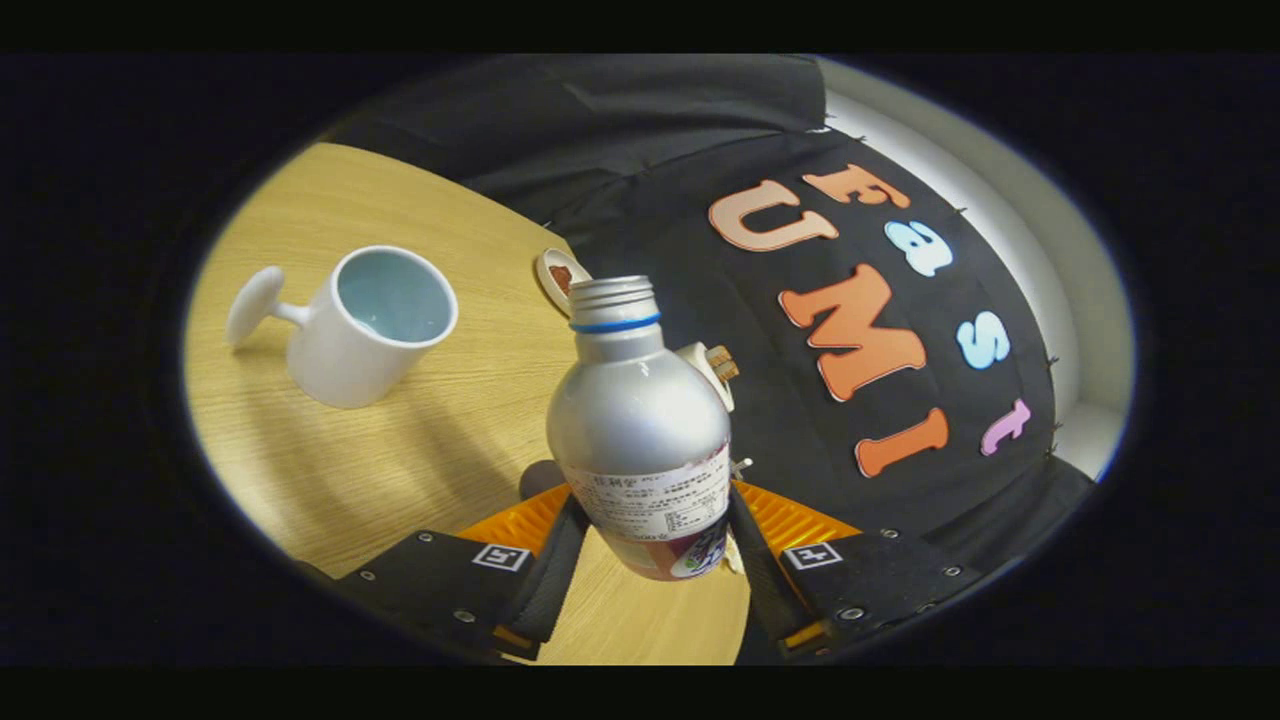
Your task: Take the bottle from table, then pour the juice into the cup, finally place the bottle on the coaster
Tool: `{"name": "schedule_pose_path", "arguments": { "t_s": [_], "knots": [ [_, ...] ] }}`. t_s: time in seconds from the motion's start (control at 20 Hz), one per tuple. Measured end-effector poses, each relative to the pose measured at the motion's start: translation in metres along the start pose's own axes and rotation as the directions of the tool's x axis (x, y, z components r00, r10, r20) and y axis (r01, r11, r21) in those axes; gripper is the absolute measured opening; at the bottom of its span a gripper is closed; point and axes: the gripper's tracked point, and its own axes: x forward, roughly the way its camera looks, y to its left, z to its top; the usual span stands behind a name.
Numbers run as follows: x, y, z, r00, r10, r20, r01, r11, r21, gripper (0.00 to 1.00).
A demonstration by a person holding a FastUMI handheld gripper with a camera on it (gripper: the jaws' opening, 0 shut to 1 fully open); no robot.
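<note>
1. Bottle [638, 420]: a silver metal one with a blue ring under its threaded neck and a printed label low on its body. Its cap is off and the mouth is open.
2. It sits between the two fingers [560, 545] of the gripper [655, 540], which are clenched on its lower, labelled part from both sides, one finger pressing on each side.
3. The bottle's base shows clear above the wooden worktop [400, 460], so it is held up off the surface, and a dark shadow lies on the wood just beside the left finger.
4. A white cup [375, 325] stands on the worktop beyond the fingers and off to the left of the bottle, well apart from it. Its inside looks pale blue, and a handle with a round flat end sticks out on the side away from the bottle.
5. Whether there is any liquid in the cup cannot be told.
6. A small round disc with a dark reddish centre [560, 275], perhaps the coaster, lies at the worktop's far edge, just behind the bottle's neck.
7. A pale object with a brown tip [712, 368] peeks out from behind the bottle's shoulder; what it is cannot be told.
</note>
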Motion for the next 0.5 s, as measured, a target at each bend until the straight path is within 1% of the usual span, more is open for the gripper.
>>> {"name": "schedule_pose_path", "arguments": {
  "t_s": [0.2,0.5],
  "knots": [
    [0.0012,0.0,0.0075,1.0,-0.029,0.011,0.03,0.994,-0.106,0.77],
    [0.0067,-0.001,0.0108,0.998,-0.06,0.021,0.064,0.971,-0.23,0.77]
  ]
}}
